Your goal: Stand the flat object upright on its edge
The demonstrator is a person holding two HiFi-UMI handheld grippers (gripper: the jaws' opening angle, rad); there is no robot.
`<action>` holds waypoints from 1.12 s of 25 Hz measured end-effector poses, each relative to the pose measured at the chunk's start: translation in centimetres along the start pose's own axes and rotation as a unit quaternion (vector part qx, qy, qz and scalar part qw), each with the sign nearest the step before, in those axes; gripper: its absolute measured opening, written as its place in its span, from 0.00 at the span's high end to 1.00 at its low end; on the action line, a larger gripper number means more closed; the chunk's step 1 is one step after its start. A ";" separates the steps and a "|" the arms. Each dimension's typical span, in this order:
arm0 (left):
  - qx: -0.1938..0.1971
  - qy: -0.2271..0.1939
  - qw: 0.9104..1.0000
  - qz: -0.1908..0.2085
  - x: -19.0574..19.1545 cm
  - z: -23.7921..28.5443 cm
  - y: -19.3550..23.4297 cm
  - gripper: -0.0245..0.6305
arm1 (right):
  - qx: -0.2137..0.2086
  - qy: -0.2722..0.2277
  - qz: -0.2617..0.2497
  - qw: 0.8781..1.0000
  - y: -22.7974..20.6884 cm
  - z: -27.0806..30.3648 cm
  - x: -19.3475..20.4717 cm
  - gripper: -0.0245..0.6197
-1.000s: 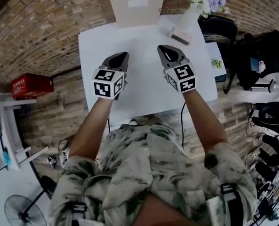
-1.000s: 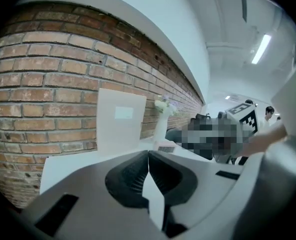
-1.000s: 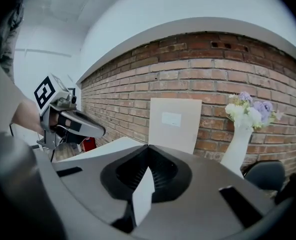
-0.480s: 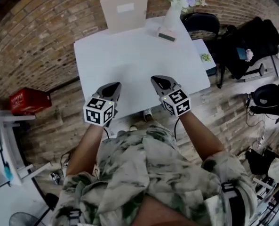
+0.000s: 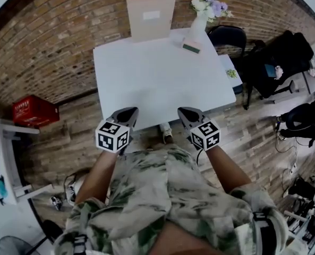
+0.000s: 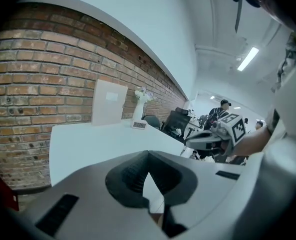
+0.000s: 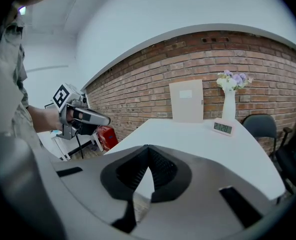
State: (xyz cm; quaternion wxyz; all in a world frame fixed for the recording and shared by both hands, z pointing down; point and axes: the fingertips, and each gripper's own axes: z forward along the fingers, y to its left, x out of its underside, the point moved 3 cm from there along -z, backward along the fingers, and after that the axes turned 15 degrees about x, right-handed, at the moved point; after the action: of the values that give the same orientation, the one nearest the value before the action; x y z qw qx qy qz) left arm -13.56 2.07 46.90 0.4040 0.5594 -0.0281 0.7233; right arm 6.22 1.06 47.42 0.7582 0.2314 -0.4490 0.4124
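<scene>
Brick wall [image 5: 56, 41] closes the far side of the room, and a brown plank-patterned floor [image 5: 56, 137] spreads out below it. A white table [image 5: 157, 84] stands with its far edge at that wall, and most of its top is bare. At the far edge the flat beige panel [image 5: 150, 17], marked with a pale label, stands upright on its edge with its back to the bricks. Whether it leans on them cannot be told. Just right of it is a white vase [image 5: 197, 25] of pale flowers [image 5: 209, 3]. A small digital clock [image 5: 191, 47] sits on the tabletop in front of the vase. A black chair [image 5: 227, 36] stands off the table's far right corner, and a low side table [image 5: 237, 81] sits beside the table's right edge. Further right lie dark bags [image 5: 277, 62]. On the left, a red crate [image 5: 35, 110] rests on the floor by the wall, with white shelving [image 5: 3, 153] nearer.

Both grippers are at the table's near edge, side by side but apart, pointing toward the far wall and well apart from the panel. The left gripper [image 5: 128, 112] has its jaws pressed together at the tips with nothing between them. The right gripper [image 5: 188, 113] is pressed together and empty in the same way. A patterned shirt [image 5: 168, 195] fills the near part of the head view.
</scene>
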 end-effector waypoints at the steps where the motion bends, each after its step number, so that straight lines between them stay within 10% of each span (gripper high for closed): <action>1: 0.000 0.000 1.000 0.000 0.3 -0.4 -0.4 0.93 | -0.001 0.000 0.000 1.000 0.4 -0.5 0.2 0.93; 28: 0.029 0.021 0.999 0.000 5.4 -3.6 -3.8 0.93 | -0.001 0.003 -0.007 1.000 5.7 -5.1 2.7 0.93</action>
State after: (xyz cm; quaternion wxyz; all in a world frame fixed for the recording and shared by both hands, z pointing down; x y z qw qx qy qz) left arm -14.28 9.43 48.51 0.3879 0.5556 0.0014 0.7354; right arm 4.62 9.03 47.16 0.7629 0.2326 -0.4451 0.4072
